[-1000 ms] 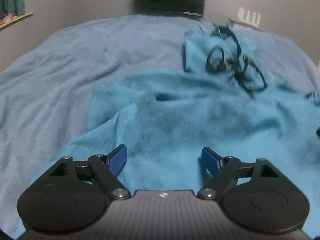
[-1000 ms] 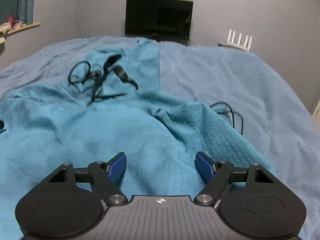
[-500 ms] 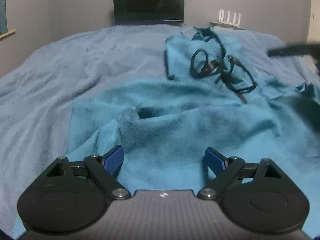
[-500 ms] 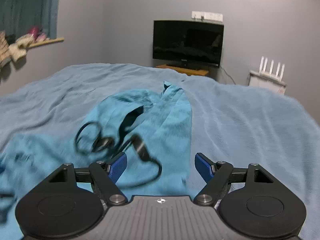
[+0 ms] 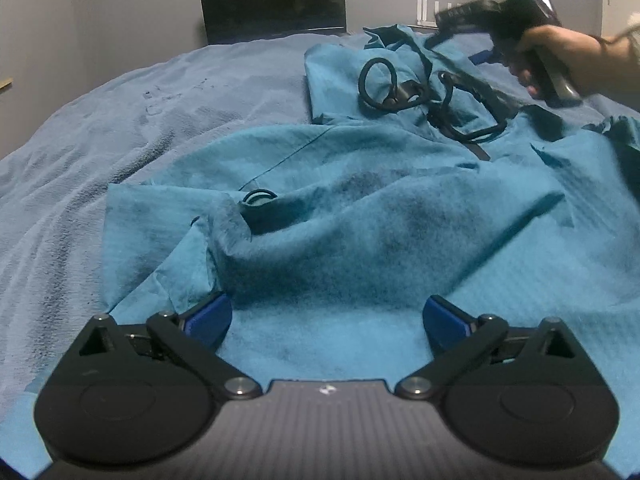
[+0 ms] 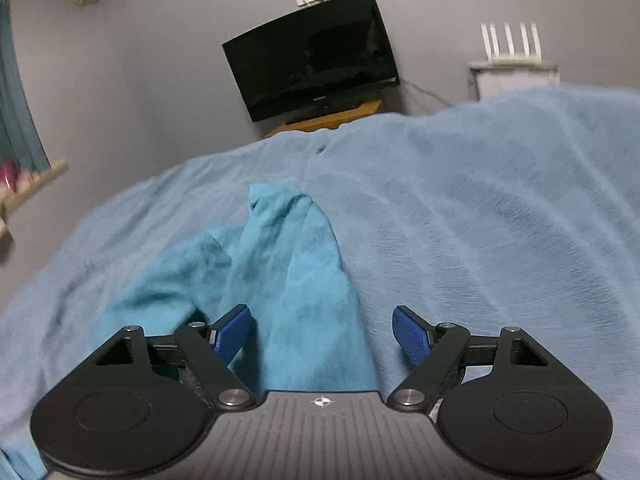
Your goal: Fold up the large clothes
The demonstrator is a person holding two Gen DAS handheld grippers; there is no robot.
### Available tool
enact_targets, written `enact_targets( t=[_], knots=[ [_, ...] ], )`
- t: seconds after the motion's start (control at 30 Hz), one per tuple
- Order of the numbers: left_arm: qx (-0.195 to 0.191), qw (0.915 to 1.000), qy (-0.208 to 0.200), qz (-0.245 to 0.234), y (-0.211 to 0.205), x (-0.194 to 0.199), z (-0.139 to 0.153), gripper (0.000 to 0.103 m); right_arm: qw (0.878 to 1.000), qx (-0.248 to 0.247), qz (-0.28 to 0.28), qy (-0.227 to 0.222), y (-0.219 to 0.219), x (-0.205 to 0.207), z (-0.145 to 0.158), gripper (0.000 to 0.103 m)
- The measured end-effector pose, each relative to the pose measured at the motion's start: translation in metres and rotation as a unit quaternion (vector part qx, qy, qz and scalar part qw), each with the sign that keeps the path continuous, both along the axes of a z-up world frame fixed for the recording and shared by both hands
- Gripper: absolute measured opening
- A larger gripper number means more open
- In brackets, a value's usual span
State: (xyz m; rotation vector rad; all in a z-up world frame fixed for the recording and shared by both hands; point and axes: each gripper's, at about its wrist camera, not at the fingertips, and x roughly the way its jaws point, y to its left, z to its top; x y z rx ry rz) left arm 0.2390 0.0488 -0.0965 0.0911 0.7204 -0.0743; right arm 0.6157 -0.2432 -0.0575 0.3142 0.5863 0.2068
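A large teal garment (image 5: 380, 208) lies rumpled on the blue-grey bedspread (image 5: 120, 120). Black cords (image 5: 400, 88) are looped on its far part. My left gripper (image 5: 326, 308) hovers low over the garment's near edge. Its jaws are opening, and fabric lies below and between the fingers without being pinched. In the left wrist view a hand (image 5: 560, 52) holds the right gripper above the garment's far right part. In its own view my right gripper (image 6: 320, 316) stands open over a narrow end of the garment (image 6: 292, 264), gripping nothing.
The bedspread (image 6: 480, 220) extends on all sides of the garment. Beyond the bed a black TV (image 6: 312, 68) sits on a wooden stand (image 6: 332, 118), with a white router (image 6: 512, 52) to its right. A curtain (image 6: 16, 120) hangs at the left wall.
The left gripper's jaws have widened and it has sunk slightly toward the fabric. The right gripper has swept across the garment to its far end, and the black cords have left its view.
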Motion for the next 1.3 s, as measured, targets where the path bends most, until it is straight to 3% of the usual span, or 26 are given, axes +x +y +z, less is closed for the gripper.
enact_targets(
  t=[0.07, 0.1, 0.13, 0.33, 0.47, 0.6, 0.73, 0.93, 1.07, 1.17, 1.3],
  knots=[
    [-0.002, 1.0000, -0.003, -0.001, 0.000, 0.000, -0.002, 0.103, 0.998, 0.048, 0.025, 0.011, -0.005, 0.009, -0.001, 0.069],
    [-0.004, 1.0000, -0.003, -0.001, 0.000, 0.000, -0.003, 0.103, 0.997, 0.069, 0.044, 0.012, -0.006, 0.010, 0.000, 0.045],
    [-0.005, 1.0000, -0.003, -0.001, 0.000, 0.000, -0.003, 0.103, 0.995, 0.080, 0.062, 0.007, -0.005, 0.008, 0.002, 0.009],
    [-0.012, 0.9999, -0.005, -0.002, 0.000, -0.001, -0.002, 0.103, 0.984, 0.088, 0.132, -0.080, -0.004, -0.049, 0.040, 0.005],
    [-0.015, 0.9998, -0.009, -0.002, 0.001, -0.006, 0.004, 0.103, 0.972, 0.054, 0.190, -0.126, -0.001, -0.122, 0.070, 0.004],
    [-0.010, 0.9996, -0.020, 0.017, 0.003, -0.018, 0.015, 0.103, 0.963, 0.014, 0.229, -0.142, 0.006, -0.203, 0.081, 0.004],
    [-0.021, 0.9980, -0.033, 0.049, 0.014, -0.043, 0.034, 0.103, 0.965, -0.003, 0.226, -0.133, 0.008, -0.275, 0.066, 0.006],
    [-0.040, 0.9926, -0.057, 0.100, 0.035, -0.085, 0.069, 0.103, 0.981, -0.004, 0.174, -0.083, -0.011, -0.366, 0.018, 0.010],
    [-0.036, 0.9870, -0.074, 0.138, 0.051, -0.113, 0.089, 0.103, 0.988, -0.061, 0.137, -0.024, -0.015, -0.415, -0.014, 0.016],
    [-0.060, 0.9809, -0.083, 0.166, 0.063, -0.127, 0.101, 0.103, 0.990, -0.069, 0.123, -0.013, -0.019, -0.443, -0.017, 0.021],
    [-0.101, 0.9787, -0.096, 0.151, 0.062, -0.139, 0.114, 0.103, 0.993, -0.061, 0.098, -0.033, -0.019, -0.465, 0.003, 0.031]
  ],
)
